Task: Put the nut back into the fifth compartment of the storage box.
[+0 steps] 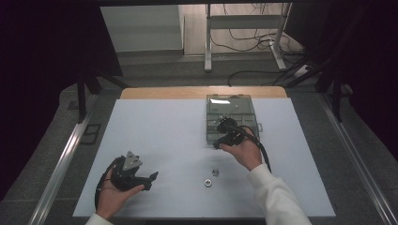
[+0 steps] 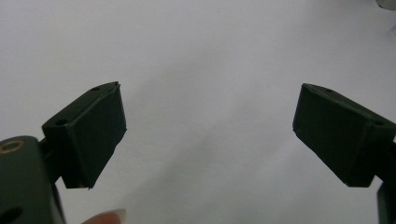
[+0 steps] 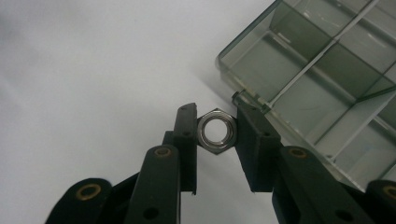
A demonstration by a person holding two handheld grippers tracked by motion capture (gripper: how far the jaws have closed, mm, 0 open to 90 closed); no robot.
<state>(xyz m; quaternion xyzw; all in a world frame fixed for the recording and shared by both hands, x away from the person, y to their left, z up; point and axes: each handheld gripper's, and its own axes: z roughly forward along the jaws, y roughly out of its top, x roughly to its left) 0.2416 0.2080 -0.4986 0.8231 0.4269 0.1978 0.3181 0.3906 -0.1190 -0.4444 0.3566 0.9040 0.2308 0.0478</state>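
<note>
- A white table sheet [image 1: 159,140] lies under me, with dim floor and cables at the frame's top.
- My right gripper [image 3: 215,140] pinches a small silver hex nut [image 3: 216,131] across its flats, at the near edge of the clear compartment box [image 3: 327,70].
- I judge the nut hard, light and slippery, best held by opposite flats.
- Two more silver nuts [image 1: 210,177] rest lower centre.
- My left gripper [image 2: 208,135] gapes wide and empty at lower left.

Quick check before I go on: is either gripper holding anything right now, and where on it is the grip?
The right gripper holds a hex nut, pinched across its outer sides, beside the compartment box. The left gripper is open and holds nothing.
</note>
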